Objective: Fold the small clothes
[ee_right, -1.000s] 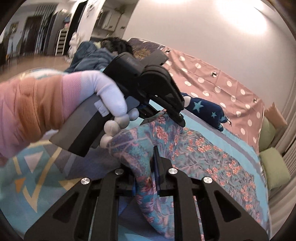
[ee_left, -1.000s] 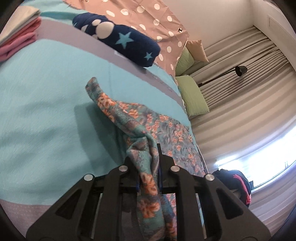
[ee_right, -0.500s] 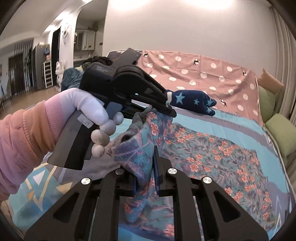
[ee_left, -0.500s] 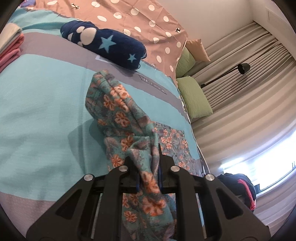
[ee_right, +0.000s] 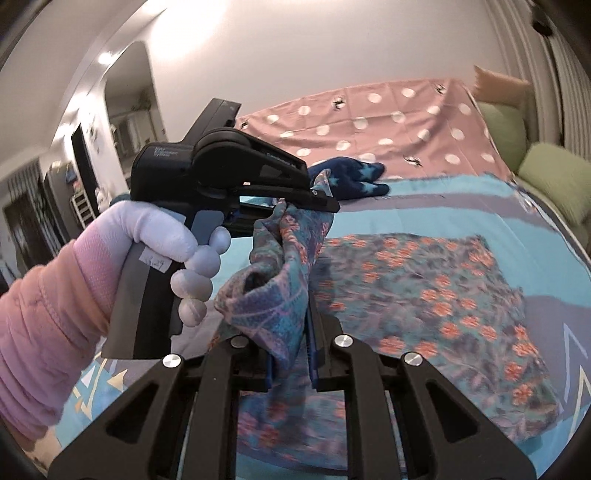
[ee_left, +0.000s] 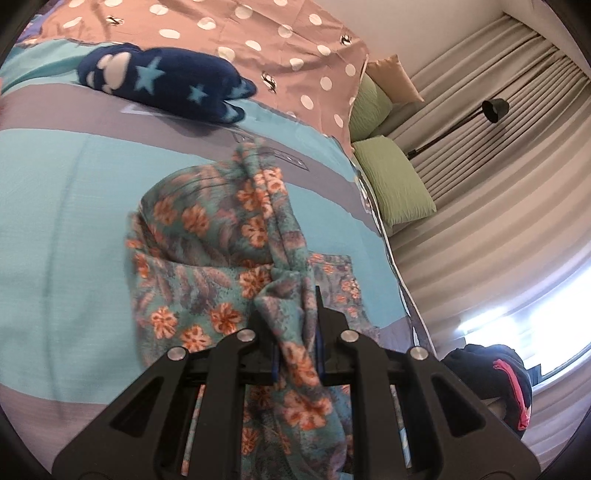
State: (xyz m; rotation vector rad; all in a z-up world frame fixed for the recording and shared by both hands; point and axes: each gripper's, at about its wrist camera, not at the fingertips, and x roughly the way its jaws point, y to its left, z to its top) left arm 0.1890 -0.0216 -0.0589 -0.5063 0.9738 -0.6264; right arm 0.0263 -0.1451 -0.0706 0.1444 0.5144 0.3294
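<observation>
A teal floral garment [ee_left: 221,236] with orange flowers lies partly on the blue bedspread [ee_left: 62,221]. My left gripper [ee_left: 295,343] is shut on a bunched edge of it. My right gripper [ee_right: 290,354] is shut on another edge, lifted above the bed. In the right wrist view the rest of the garment [ee_right: 436,288] lies flat on the bed, and the left gripper [ee_right: 317,199], held by a white-gloved hand, pinches cloth just ahead of mine.
A navy star-patterned folded cloth [ee_left: 166,85] lies further back on the bed, in front of a pink dotted cover [ee_left: 258,33]. Green pillows [ee_left: 391,184] and curtains are at the right. A dark bag [ee_left: 491,380] sits beside the bed.
Both grippers have carried the held edge forward over the garment, which now folds over itself. The navy cloth appears nearer the centre of the left view.
</observation>
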